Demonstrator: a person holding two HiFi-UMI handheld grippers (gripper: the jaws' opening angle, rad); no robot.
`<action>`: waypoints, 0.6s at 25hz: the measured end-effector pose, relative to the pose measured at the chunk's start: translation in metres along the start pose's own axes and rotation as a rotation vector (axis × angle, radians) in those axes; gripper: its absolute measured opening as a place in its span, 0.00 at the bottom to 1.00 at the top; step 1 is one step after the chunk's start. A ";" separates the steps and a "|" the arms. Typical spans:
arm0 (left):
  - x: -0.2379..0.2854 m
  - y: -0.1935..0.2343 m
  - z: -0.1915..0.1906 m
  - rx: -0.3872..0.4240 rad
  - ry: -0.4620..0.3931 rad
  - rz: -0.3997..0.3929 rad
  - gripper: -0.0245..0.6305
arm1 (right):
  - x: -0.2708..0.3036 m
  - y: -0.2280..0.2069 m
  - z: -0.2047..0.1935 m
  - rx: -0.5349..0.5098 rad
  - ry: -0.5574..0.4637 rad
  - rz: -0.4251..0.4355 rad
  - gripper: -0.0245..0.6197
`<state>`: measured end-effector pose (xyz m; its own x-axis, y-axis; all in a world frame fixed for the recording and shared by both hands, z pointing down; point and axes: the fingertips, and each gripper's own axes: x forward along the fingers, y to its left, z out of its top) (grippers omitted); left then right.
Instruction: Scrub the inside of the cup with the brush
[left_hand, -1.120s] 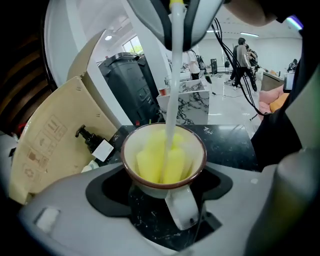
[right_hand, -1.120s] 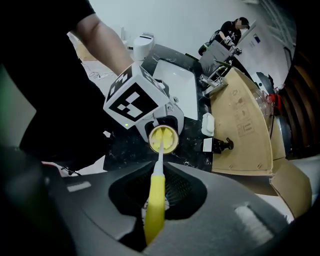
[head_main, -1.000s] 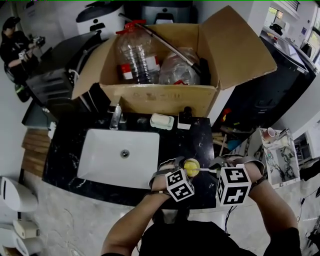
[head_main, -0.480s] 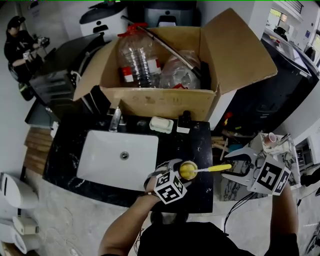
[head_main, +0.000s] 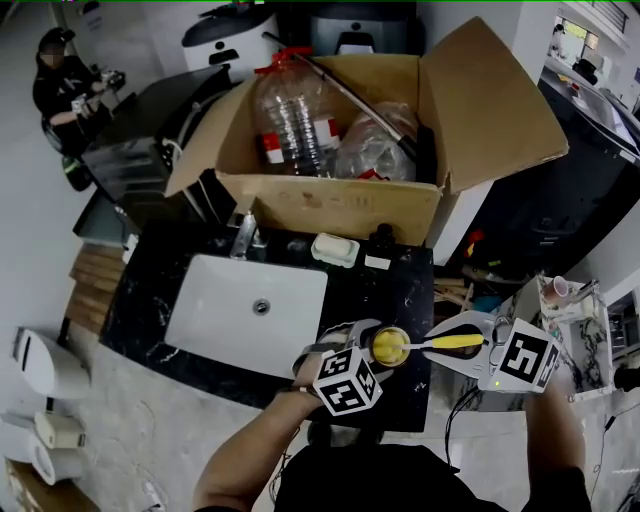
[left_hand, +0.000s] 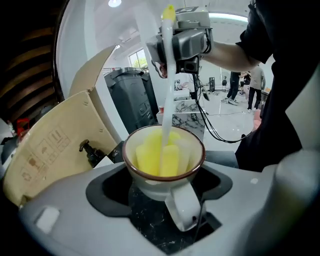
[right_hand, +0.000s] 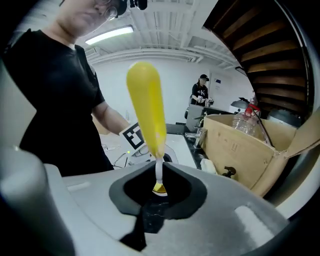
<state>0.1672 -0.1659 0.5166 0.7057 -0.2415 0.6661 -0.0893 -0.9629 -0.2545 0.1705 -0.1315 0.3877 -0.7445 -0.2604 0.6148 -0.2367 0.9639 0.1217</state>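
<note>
So the person was mid-scrub here. The left gripper (left_hand: 164, 172) had its jaws spread wide and clamped around a white ceramic cup with a brown rim (left_hand: 150, 187). The cup was at the front edge of the black marbled countertop (head_main: 395, 290), just right of the white sink (head_main: 215, 315); resting on it or held above it, hard to say. The brush with the yellow sponge head, thin white stem and yellow handle (head_main: 455, 341) sat head-down inside the cup. The right gripper (right_hand: 159, 170) had its jaws closed, seemingly pinching that white stem at the tips. The next move would probably need the sponge twisted or pumped against the cup wall while the left kept it steady. Writing-wise, nothing was readable: the cardboard box (head_main: 330, 205) had faint print and handling symbols, and the clear plastic bottle (head_main: 290, 120) a red-and-white label, all too blurry
</note>
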 end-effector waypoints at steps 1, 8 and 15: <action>0.001 -0.001 -0.001 0.006 0.015 0.006 0.65 | -0.001 -0.004 -0.002 -0.009 0.002 -0.021 0.10; 0.003 0.004 -0.004 -0.004 0.106 0.074 0.65 | -0.006 -0.006 -0.008 -0.114 0.027 -0.092 0.11; 0.015 0.024 -0.020 0.037 0.212 0.130 0.65 | 0.009 0.001 -0.021 -0.018 0.035 -0.104 0.10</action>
<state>0.1620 -0.1955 0.5346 0.5265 -0.3867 0.7571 -0.1416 -0.9180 -0.3704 0.1770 -0.1318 0.4100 -0.6937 -0.3576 0.6252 -0.3005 0.9326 0.2000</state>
